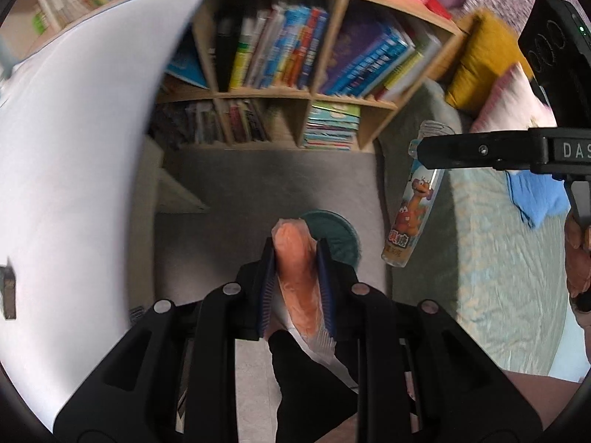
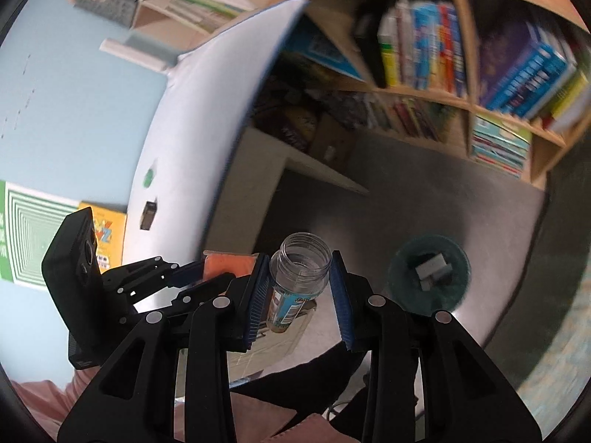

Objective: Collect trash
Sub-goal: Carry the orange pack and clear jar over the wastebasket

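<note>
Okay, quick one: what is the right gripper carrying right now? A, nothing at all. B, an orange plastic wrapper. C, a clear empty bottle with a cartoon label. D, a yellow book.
C: in the right wrist view the right gripper has its fingers closed on a clear bottle, uncapped and empty, with a cartoon label; the orange wrapper is in the left gripper.
</note>
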The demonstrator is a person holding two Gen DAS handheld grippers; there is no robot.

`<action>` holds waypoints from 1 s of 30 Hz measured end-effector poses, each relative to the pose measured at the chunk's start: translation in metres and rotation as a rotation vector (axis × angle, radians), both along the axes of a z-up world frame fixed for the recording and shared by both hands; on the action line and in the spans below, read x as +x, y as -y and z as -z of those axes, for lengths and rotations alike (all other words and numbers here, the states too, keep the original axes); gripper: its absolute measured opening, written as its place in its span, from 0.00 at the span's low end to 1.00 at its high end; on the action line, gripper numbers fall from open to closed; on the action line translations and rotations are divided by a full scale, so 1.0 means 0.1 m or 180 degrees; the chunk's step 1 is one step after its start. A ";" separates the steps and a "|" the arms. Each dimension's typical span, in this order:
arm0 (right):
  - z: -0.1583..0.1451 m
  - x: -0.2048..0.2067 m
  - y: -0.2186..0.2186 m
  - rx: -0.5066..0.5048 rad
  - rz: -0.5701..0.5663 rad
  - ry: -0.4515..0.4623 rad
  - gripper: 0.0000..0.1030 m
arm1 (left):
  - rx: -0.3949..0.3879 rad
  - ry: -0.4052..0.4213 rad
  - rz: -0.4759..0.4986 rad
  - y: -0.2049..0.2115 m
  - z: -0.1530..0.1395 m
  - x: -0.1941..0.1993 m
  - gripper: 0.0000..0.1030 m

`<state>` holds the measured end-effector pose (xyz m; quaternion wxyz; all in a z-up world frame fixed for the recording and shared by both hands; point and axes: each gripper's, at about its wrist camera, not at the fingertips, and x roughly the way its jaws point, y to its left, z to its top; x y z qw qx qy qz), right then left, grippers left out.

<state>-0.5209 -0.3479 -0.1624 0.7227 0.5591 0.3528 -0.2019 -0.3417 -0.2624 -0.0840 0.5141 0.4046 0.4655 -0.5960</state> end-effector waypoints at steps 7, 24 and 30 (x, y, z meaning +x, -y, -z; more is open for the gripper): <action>0.18 -0.48 -0.09 0.0125 0.0259 -0.0076 0.33 | 0.0109 -0.0013 0.0296 0.12 0.14 -0.46 0.19; 0.43 -0.94 -0.25 0.0330 0.0554 -0.0136 0.33 | 0.0325 -0.0026 0.0660 0.19 0.39 -0.91 0.19; 0.47 -0.93 -0.28 0.0367 0.0557 -0.0147 0.33 | 0.0355 -0.0029 0.0706 0.18 0.42 -0.93 0.19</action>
